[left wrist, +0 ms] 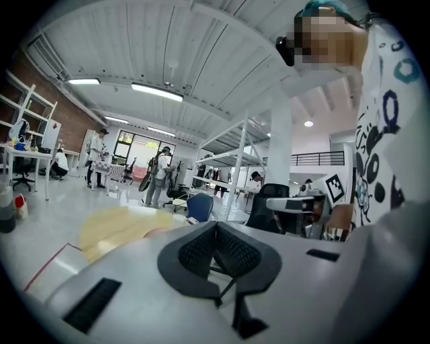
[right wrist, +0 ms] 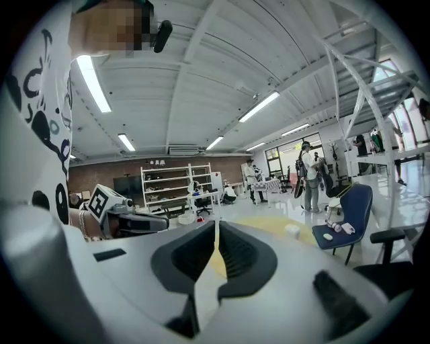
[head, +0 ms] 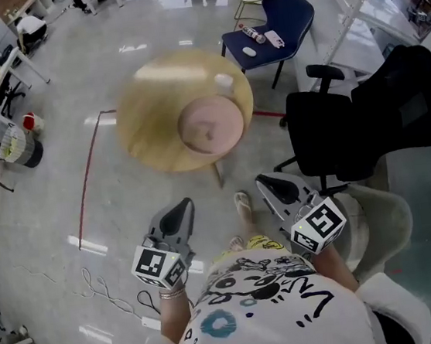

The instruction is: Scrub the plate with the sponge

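Left hand-held gripper [head: 180,210] and right hand-held gripper [head: 272,185] are closed, empty. Pink plate [head: 210,125] looks stiff, probably slick; I'd pin its rim.

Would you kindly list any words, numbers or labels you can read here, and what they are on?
No readable text anywhere.
Cubes on the left gripper and right gripper: square marker patterns only.
Shirt: drawn print, no legible words.
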`<act>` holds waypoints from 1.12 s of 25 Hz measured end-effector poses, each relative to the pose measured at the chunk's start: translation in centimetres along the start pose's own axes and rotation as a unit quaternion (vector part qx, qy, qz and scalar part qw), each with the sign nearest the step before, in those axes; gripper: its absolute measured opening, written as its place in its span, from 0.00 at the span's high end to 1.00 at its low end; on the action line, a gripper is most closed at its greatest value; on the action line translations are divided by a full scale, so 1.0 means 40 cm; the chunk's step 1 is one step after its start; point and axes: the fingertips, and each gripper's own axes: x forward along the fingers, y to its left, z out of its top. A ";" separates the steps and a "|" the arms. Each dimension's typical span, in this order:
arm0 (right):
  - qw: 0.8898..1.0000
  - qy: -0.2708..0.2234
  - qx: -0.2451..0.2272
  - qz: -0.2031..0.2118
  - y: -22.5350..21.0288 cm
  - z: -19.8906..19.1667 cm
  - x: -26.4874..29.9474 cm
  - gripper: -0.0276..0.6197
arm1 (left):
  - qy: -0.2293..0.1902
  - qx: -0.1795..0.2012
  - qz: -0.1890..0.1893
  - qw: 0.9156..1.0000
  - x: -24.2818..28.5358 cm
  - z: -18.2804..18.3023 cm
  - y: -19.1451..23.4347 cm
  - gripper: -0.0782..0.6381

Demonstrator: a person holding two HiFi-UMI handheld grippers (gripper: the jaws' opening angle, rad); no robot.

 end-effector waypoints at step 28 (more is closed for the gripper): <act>0.989 0.073 -0.032 0.126 -0.400 0.064 0.465 0.91 | 0.030 -0.004 0.128 0.991 0.406 0.088 0.391 0.87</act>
